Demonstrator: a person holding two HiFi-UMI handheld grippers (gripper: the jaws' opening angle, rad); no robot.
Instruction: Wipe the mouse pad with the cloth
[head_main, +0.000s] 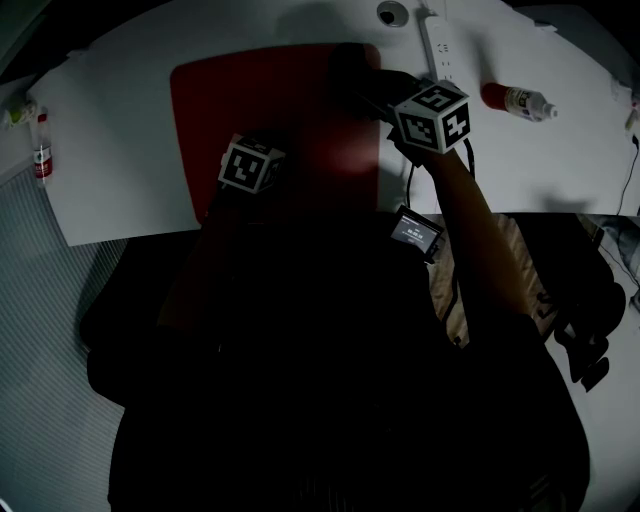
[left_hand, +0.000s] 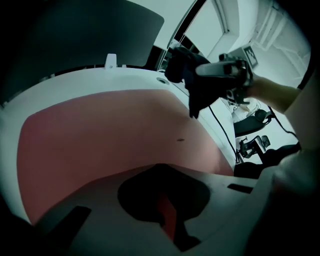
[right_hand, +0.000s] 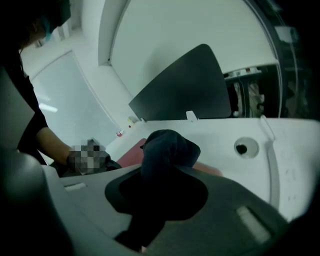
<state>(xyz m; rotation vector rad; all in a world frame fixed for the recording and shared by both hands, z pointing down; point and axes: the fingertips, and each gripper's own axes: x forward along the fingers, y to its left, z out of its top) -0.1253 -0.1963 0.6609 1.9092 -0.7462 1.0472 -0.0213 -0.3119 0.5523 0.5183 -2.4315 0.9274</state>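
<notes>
**A:** Navy cloth (right_hand: 167, 147): where did it sit against the jaws?

**B:** It was clamped in the right gripper (right_hand: 150, 212). The jaws were closed on a bunched fold, and the rest drooped ahead of the tips.

**A:** And the mouse pad?

**B:** The red mouse pad (head_main: 260, 110) lay below those jaws and off to their left, flat on the white table (head_main: 560, 170). The cloth hung over the pad's far right corner. From the left gripper view it looked clear of the surface, not touching.

**A:** Which way did the pad's long axis run?

**B:** Crosswise to the right jaws, side to side. I'd judge the wipe called for a drop onto that corner, then a sweep leftward along the length.

**A:** What about the other hand?

**B:** The left gripper (left_hand: 167, 215) was low over the near part of the pad. Its jaws were drawn almost together, with only a thin red sliver showing between them and nothing gripped that I could see. Whether the tips pressed on the pad, I couldn't tell.

**A:** Was there room to work?

**B:** The pad was bare ahead of the left jaws, save a small dark speck (left_hand: 180, 139). A power strip (head_main: 437, 40) lay beyond the right jaws and a bottle (head_main: 518, 100) to their right, both off the pad. They were near enough that a trailing cloth might brush them.
</notes>
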